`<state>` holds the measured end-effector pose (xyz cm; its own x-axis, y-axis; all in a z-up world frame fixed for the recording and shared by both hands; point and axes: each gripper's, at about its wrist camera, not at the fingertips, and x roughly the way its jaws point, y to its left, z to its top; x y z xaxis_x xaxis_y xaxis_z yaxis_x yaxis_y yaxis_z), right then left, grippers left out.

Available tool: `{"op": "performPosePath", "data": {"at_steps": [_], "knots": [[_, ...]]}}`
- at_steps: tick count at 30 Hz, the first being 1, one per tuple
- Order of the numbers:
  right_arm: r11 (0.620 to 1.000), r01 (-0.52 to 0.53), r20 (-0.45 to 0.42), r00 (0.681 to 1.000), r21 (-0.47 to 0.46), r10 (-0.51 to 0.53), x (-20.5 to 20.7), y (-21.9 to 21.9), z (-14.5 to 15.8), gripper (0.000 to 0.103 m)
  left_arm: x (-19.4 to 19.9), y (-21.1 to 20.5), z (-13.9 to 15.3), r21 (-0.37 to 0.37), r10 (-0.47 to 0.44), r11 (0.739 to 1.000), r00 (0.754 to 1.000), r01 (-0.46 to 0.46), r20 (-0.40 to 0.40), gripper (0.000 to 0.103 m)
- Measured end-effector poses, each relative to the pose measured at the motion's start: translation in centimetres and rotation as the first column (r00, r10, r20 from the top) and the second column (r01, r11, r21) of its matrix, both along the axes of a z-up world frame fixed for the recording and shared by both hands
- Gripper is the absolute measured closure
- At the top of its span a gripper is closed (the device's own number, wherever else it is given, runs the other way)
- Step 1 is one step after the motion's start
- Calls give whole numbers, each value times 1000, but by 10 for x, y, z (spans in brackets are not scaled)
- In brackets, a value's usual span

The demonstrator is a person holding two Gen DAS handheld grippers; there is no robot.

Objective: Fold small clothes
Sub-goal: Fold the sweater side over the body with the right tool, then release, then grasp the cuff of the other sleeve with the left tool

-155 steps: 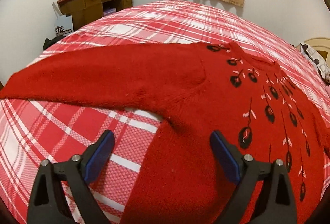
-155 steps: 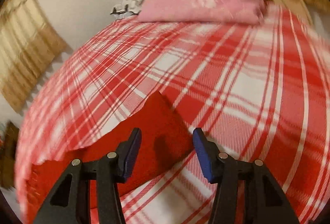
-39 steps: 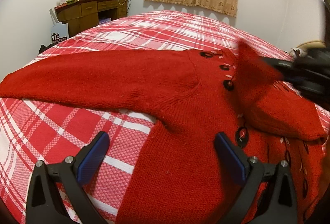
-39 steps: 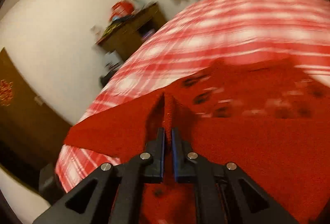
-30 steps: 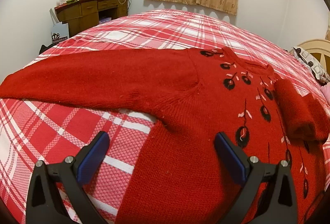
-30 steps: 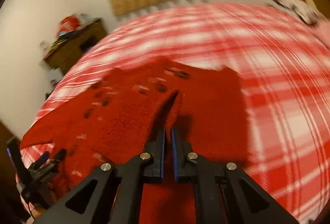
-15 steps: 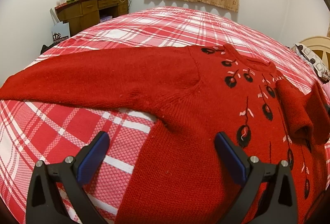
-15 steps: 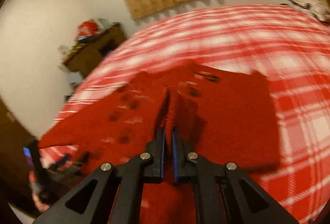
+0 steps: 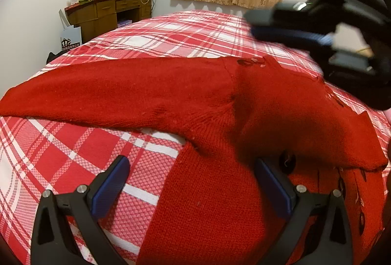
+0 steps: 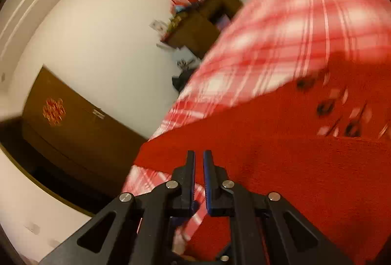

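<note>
You are holding the left claw (image 9: 189,185) wide and empty over the sweater (image 9: 207,204), whose hem lies just beneath its jaws. The right claw (image 10: 199,160) is hovering above the chest with jaws nearly together and, it seems, nothing pinched. The right sleeve (image 9: 317,123) is lying folded across the chest below it; judge next the flat left sleeve (image 9: 110,94), pinching its cuff cleanly.

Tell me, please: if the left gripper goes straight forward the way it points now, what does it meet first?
Most likely the red sweater: its body lies between the open fingers of the left gripper, on the plaid bedcover. Depth is hard to judge here.
</note>
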<state>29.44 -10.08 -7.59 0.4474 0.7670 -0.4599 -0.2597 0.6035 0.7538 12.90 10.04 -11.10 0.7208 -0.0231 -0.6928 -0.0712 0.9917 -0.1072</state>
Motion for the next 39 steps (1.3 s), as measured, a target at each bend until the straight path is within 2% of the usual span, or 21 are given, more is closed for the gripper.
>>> {"op": "performPosePath", "data": {"at_steps": [2,4,5,7,9,11,12,14,18,21,22,25,28,29,31,33,35,37,39], "knots": [[999,24,31,999,26,-25,-8,-7,1,96,0,0,0,-2,-1,1000,1000,1,3,0],[997,70,82,994,-16,-68,-21,-18,8,96,-1,0,0,-3,-1,1000,1000,1,5,0],[994,98,109,990,-57,-92,-28,-22,10,96,0,0,0,-3,-1,1000,1000,1,5,0],[969,144,133,984,-203,-118,-35,-22,7,96,-1,0,0,-2,0,1000,1000,0,4,0],[938,119,117,989,-326,-85,-34,-9,-4,96,0,0,0,-3,0,1000,1000,0,4,0],[919,87,97,994,-385,-53,-28,4,-15,96,0,0,0,-3,0,1000,1000,0,4,0],[924,53,69,997,-380,-28,-25,7,-22,96,0,1,0,-3,0,1000,1000,0,3,0],[926,-37,-39,999,-375,24,-13,21,-44,96,0,0,0,1,1,1000,1000,-1,1,0],[939,-29,-44,999,-342,15,8,29,-53,100,2,0,-1,9,12,1000,1000,-12,-5,1],[970,-45,-89,996,-239,24,15,21,-57,101,2,6,-1,-25,23,999,1000,-23,2,0],[972,-48,-88,996,-228,29,18,18,-55,101,1,5,-1,-25,16,1000,1000,-16,4,0],[979,-32,-1,999,-202,32,-3,7,-35,98,1,3,0,-9,14,1000,1000,-14,2,0],[976,38,96,995,-217,-17,-39,-11,-5,97,1,4,0,-14,13,1000,1000,-13,2,0],[966,79,130,990,-246,-48,-53,-21,4,97,1,4,0,-13,13,1000,1000,-13,1,0],[922,191,197,972,-338,-130,-80,-43,17,97,2,4,0,-14,13,1000,1000,-13,1,0],[839,319,223,944,-441,-242,-107,-74,21,97,2,4,-1,-13,13,1000,1000,-13,-1,0],[778,415,246,909,-471,-337,-131,-103,21,97,3,3,-1,-11,14,1000,1000,-14,-5,0],[716,526,262,850,-459,-457,-156,-140,20,97,4,2,-1,-6,15,1000,1000,-15,-10,0],[657,628,254,775,-418,-579,-174,-179,15,97,4,1,0,0,16,1000,1000,-16,-15,0]]}}
